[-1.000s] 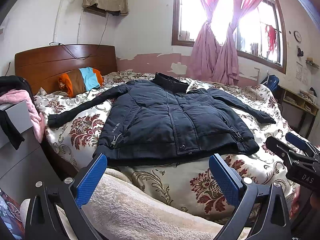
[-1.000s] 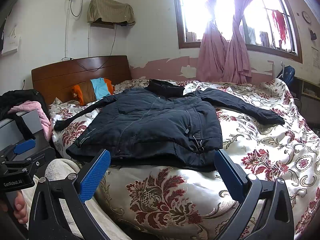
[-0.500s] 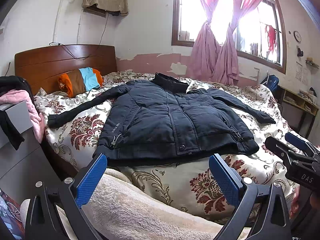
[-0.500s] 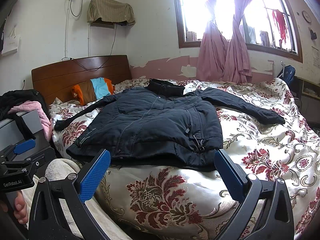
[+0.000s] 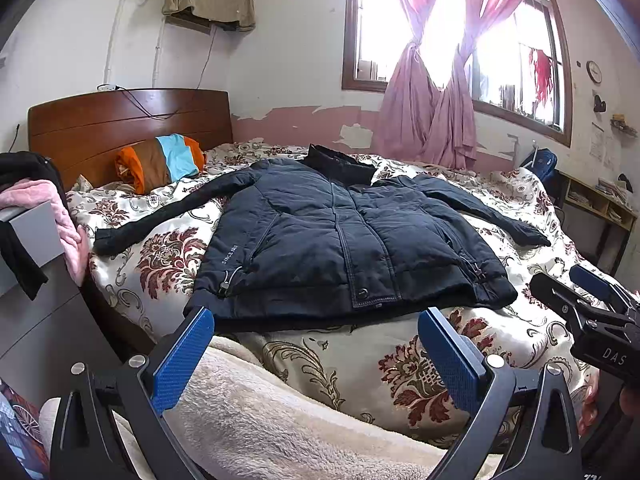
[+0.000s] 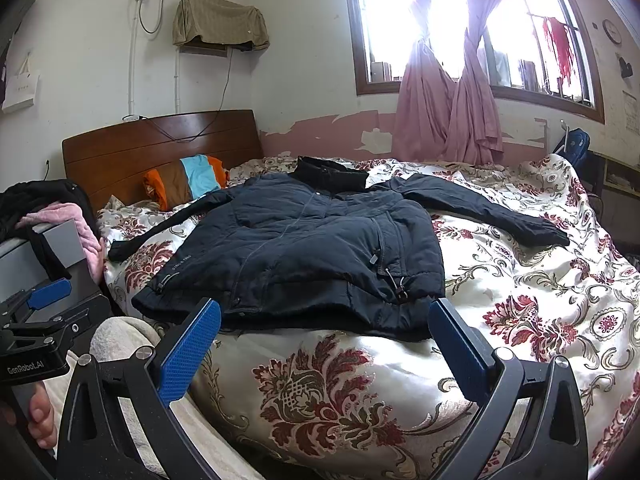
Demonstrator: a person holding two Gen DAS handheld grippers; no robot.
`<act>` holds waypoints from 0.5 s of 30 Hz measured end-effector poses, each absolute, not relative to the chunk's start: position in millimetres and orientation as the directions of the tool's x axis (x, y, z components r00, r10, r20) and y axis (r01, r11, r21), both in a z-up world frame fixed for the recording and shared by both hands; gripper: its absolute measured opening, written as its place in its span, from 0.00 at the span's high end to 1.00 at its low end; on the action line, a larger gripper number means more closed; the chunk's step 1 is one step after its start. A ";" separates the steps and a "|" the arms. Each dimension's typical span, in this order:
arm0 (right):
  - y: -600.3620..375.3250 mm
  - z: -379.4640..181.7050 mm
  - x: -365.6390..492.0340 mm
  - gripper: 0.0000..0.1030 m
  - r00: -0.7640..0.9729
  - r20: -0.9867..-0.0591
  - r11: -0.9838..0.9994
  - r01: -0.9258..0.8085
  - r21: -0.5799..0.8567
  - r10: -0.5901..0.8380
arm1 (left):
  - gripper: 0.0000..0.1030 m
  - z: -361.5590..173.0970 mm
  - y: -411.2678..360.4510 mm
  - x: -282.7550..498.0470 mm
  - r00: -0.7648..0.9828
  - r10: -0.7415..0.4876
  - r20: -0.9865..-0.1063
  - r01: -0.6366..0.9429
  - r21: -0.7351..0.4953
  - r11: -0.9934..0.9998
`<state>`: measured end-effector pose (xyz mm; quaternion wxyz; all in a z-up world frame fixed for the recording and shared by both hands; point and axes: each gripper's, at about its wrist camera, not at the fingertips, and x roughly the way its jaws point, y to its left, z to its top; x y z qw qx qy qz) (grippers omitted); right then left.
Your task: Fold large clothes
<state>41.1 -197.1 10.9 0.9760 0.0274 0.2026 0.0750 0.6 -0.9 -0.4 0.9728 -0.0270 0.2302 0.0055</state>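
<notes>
Both grippers are hovering spread and empty at the near bed [image 5: 532, 196] edge: left gripper [image 5: 316, 354], right gripper [image 6: 326, 346]. The jacket [image 5: 340, 236] is lying flat mid-bed, front up, sleeves out. Best start: pinching one cuff [image 5: 105, 239] deeply, since padding is bulky, and folding it across the chest. No containers are showing.
</notes>
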 end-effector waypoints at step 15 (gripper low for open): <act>-200.1 -7.4 56.5 0.01 0.849 -0.509 0.990 -0.112 0.090 0.143 | 0.00 -22.4 -10.2 14.4 0.824 0.050 -0.564 -0.085 -0.036 0.996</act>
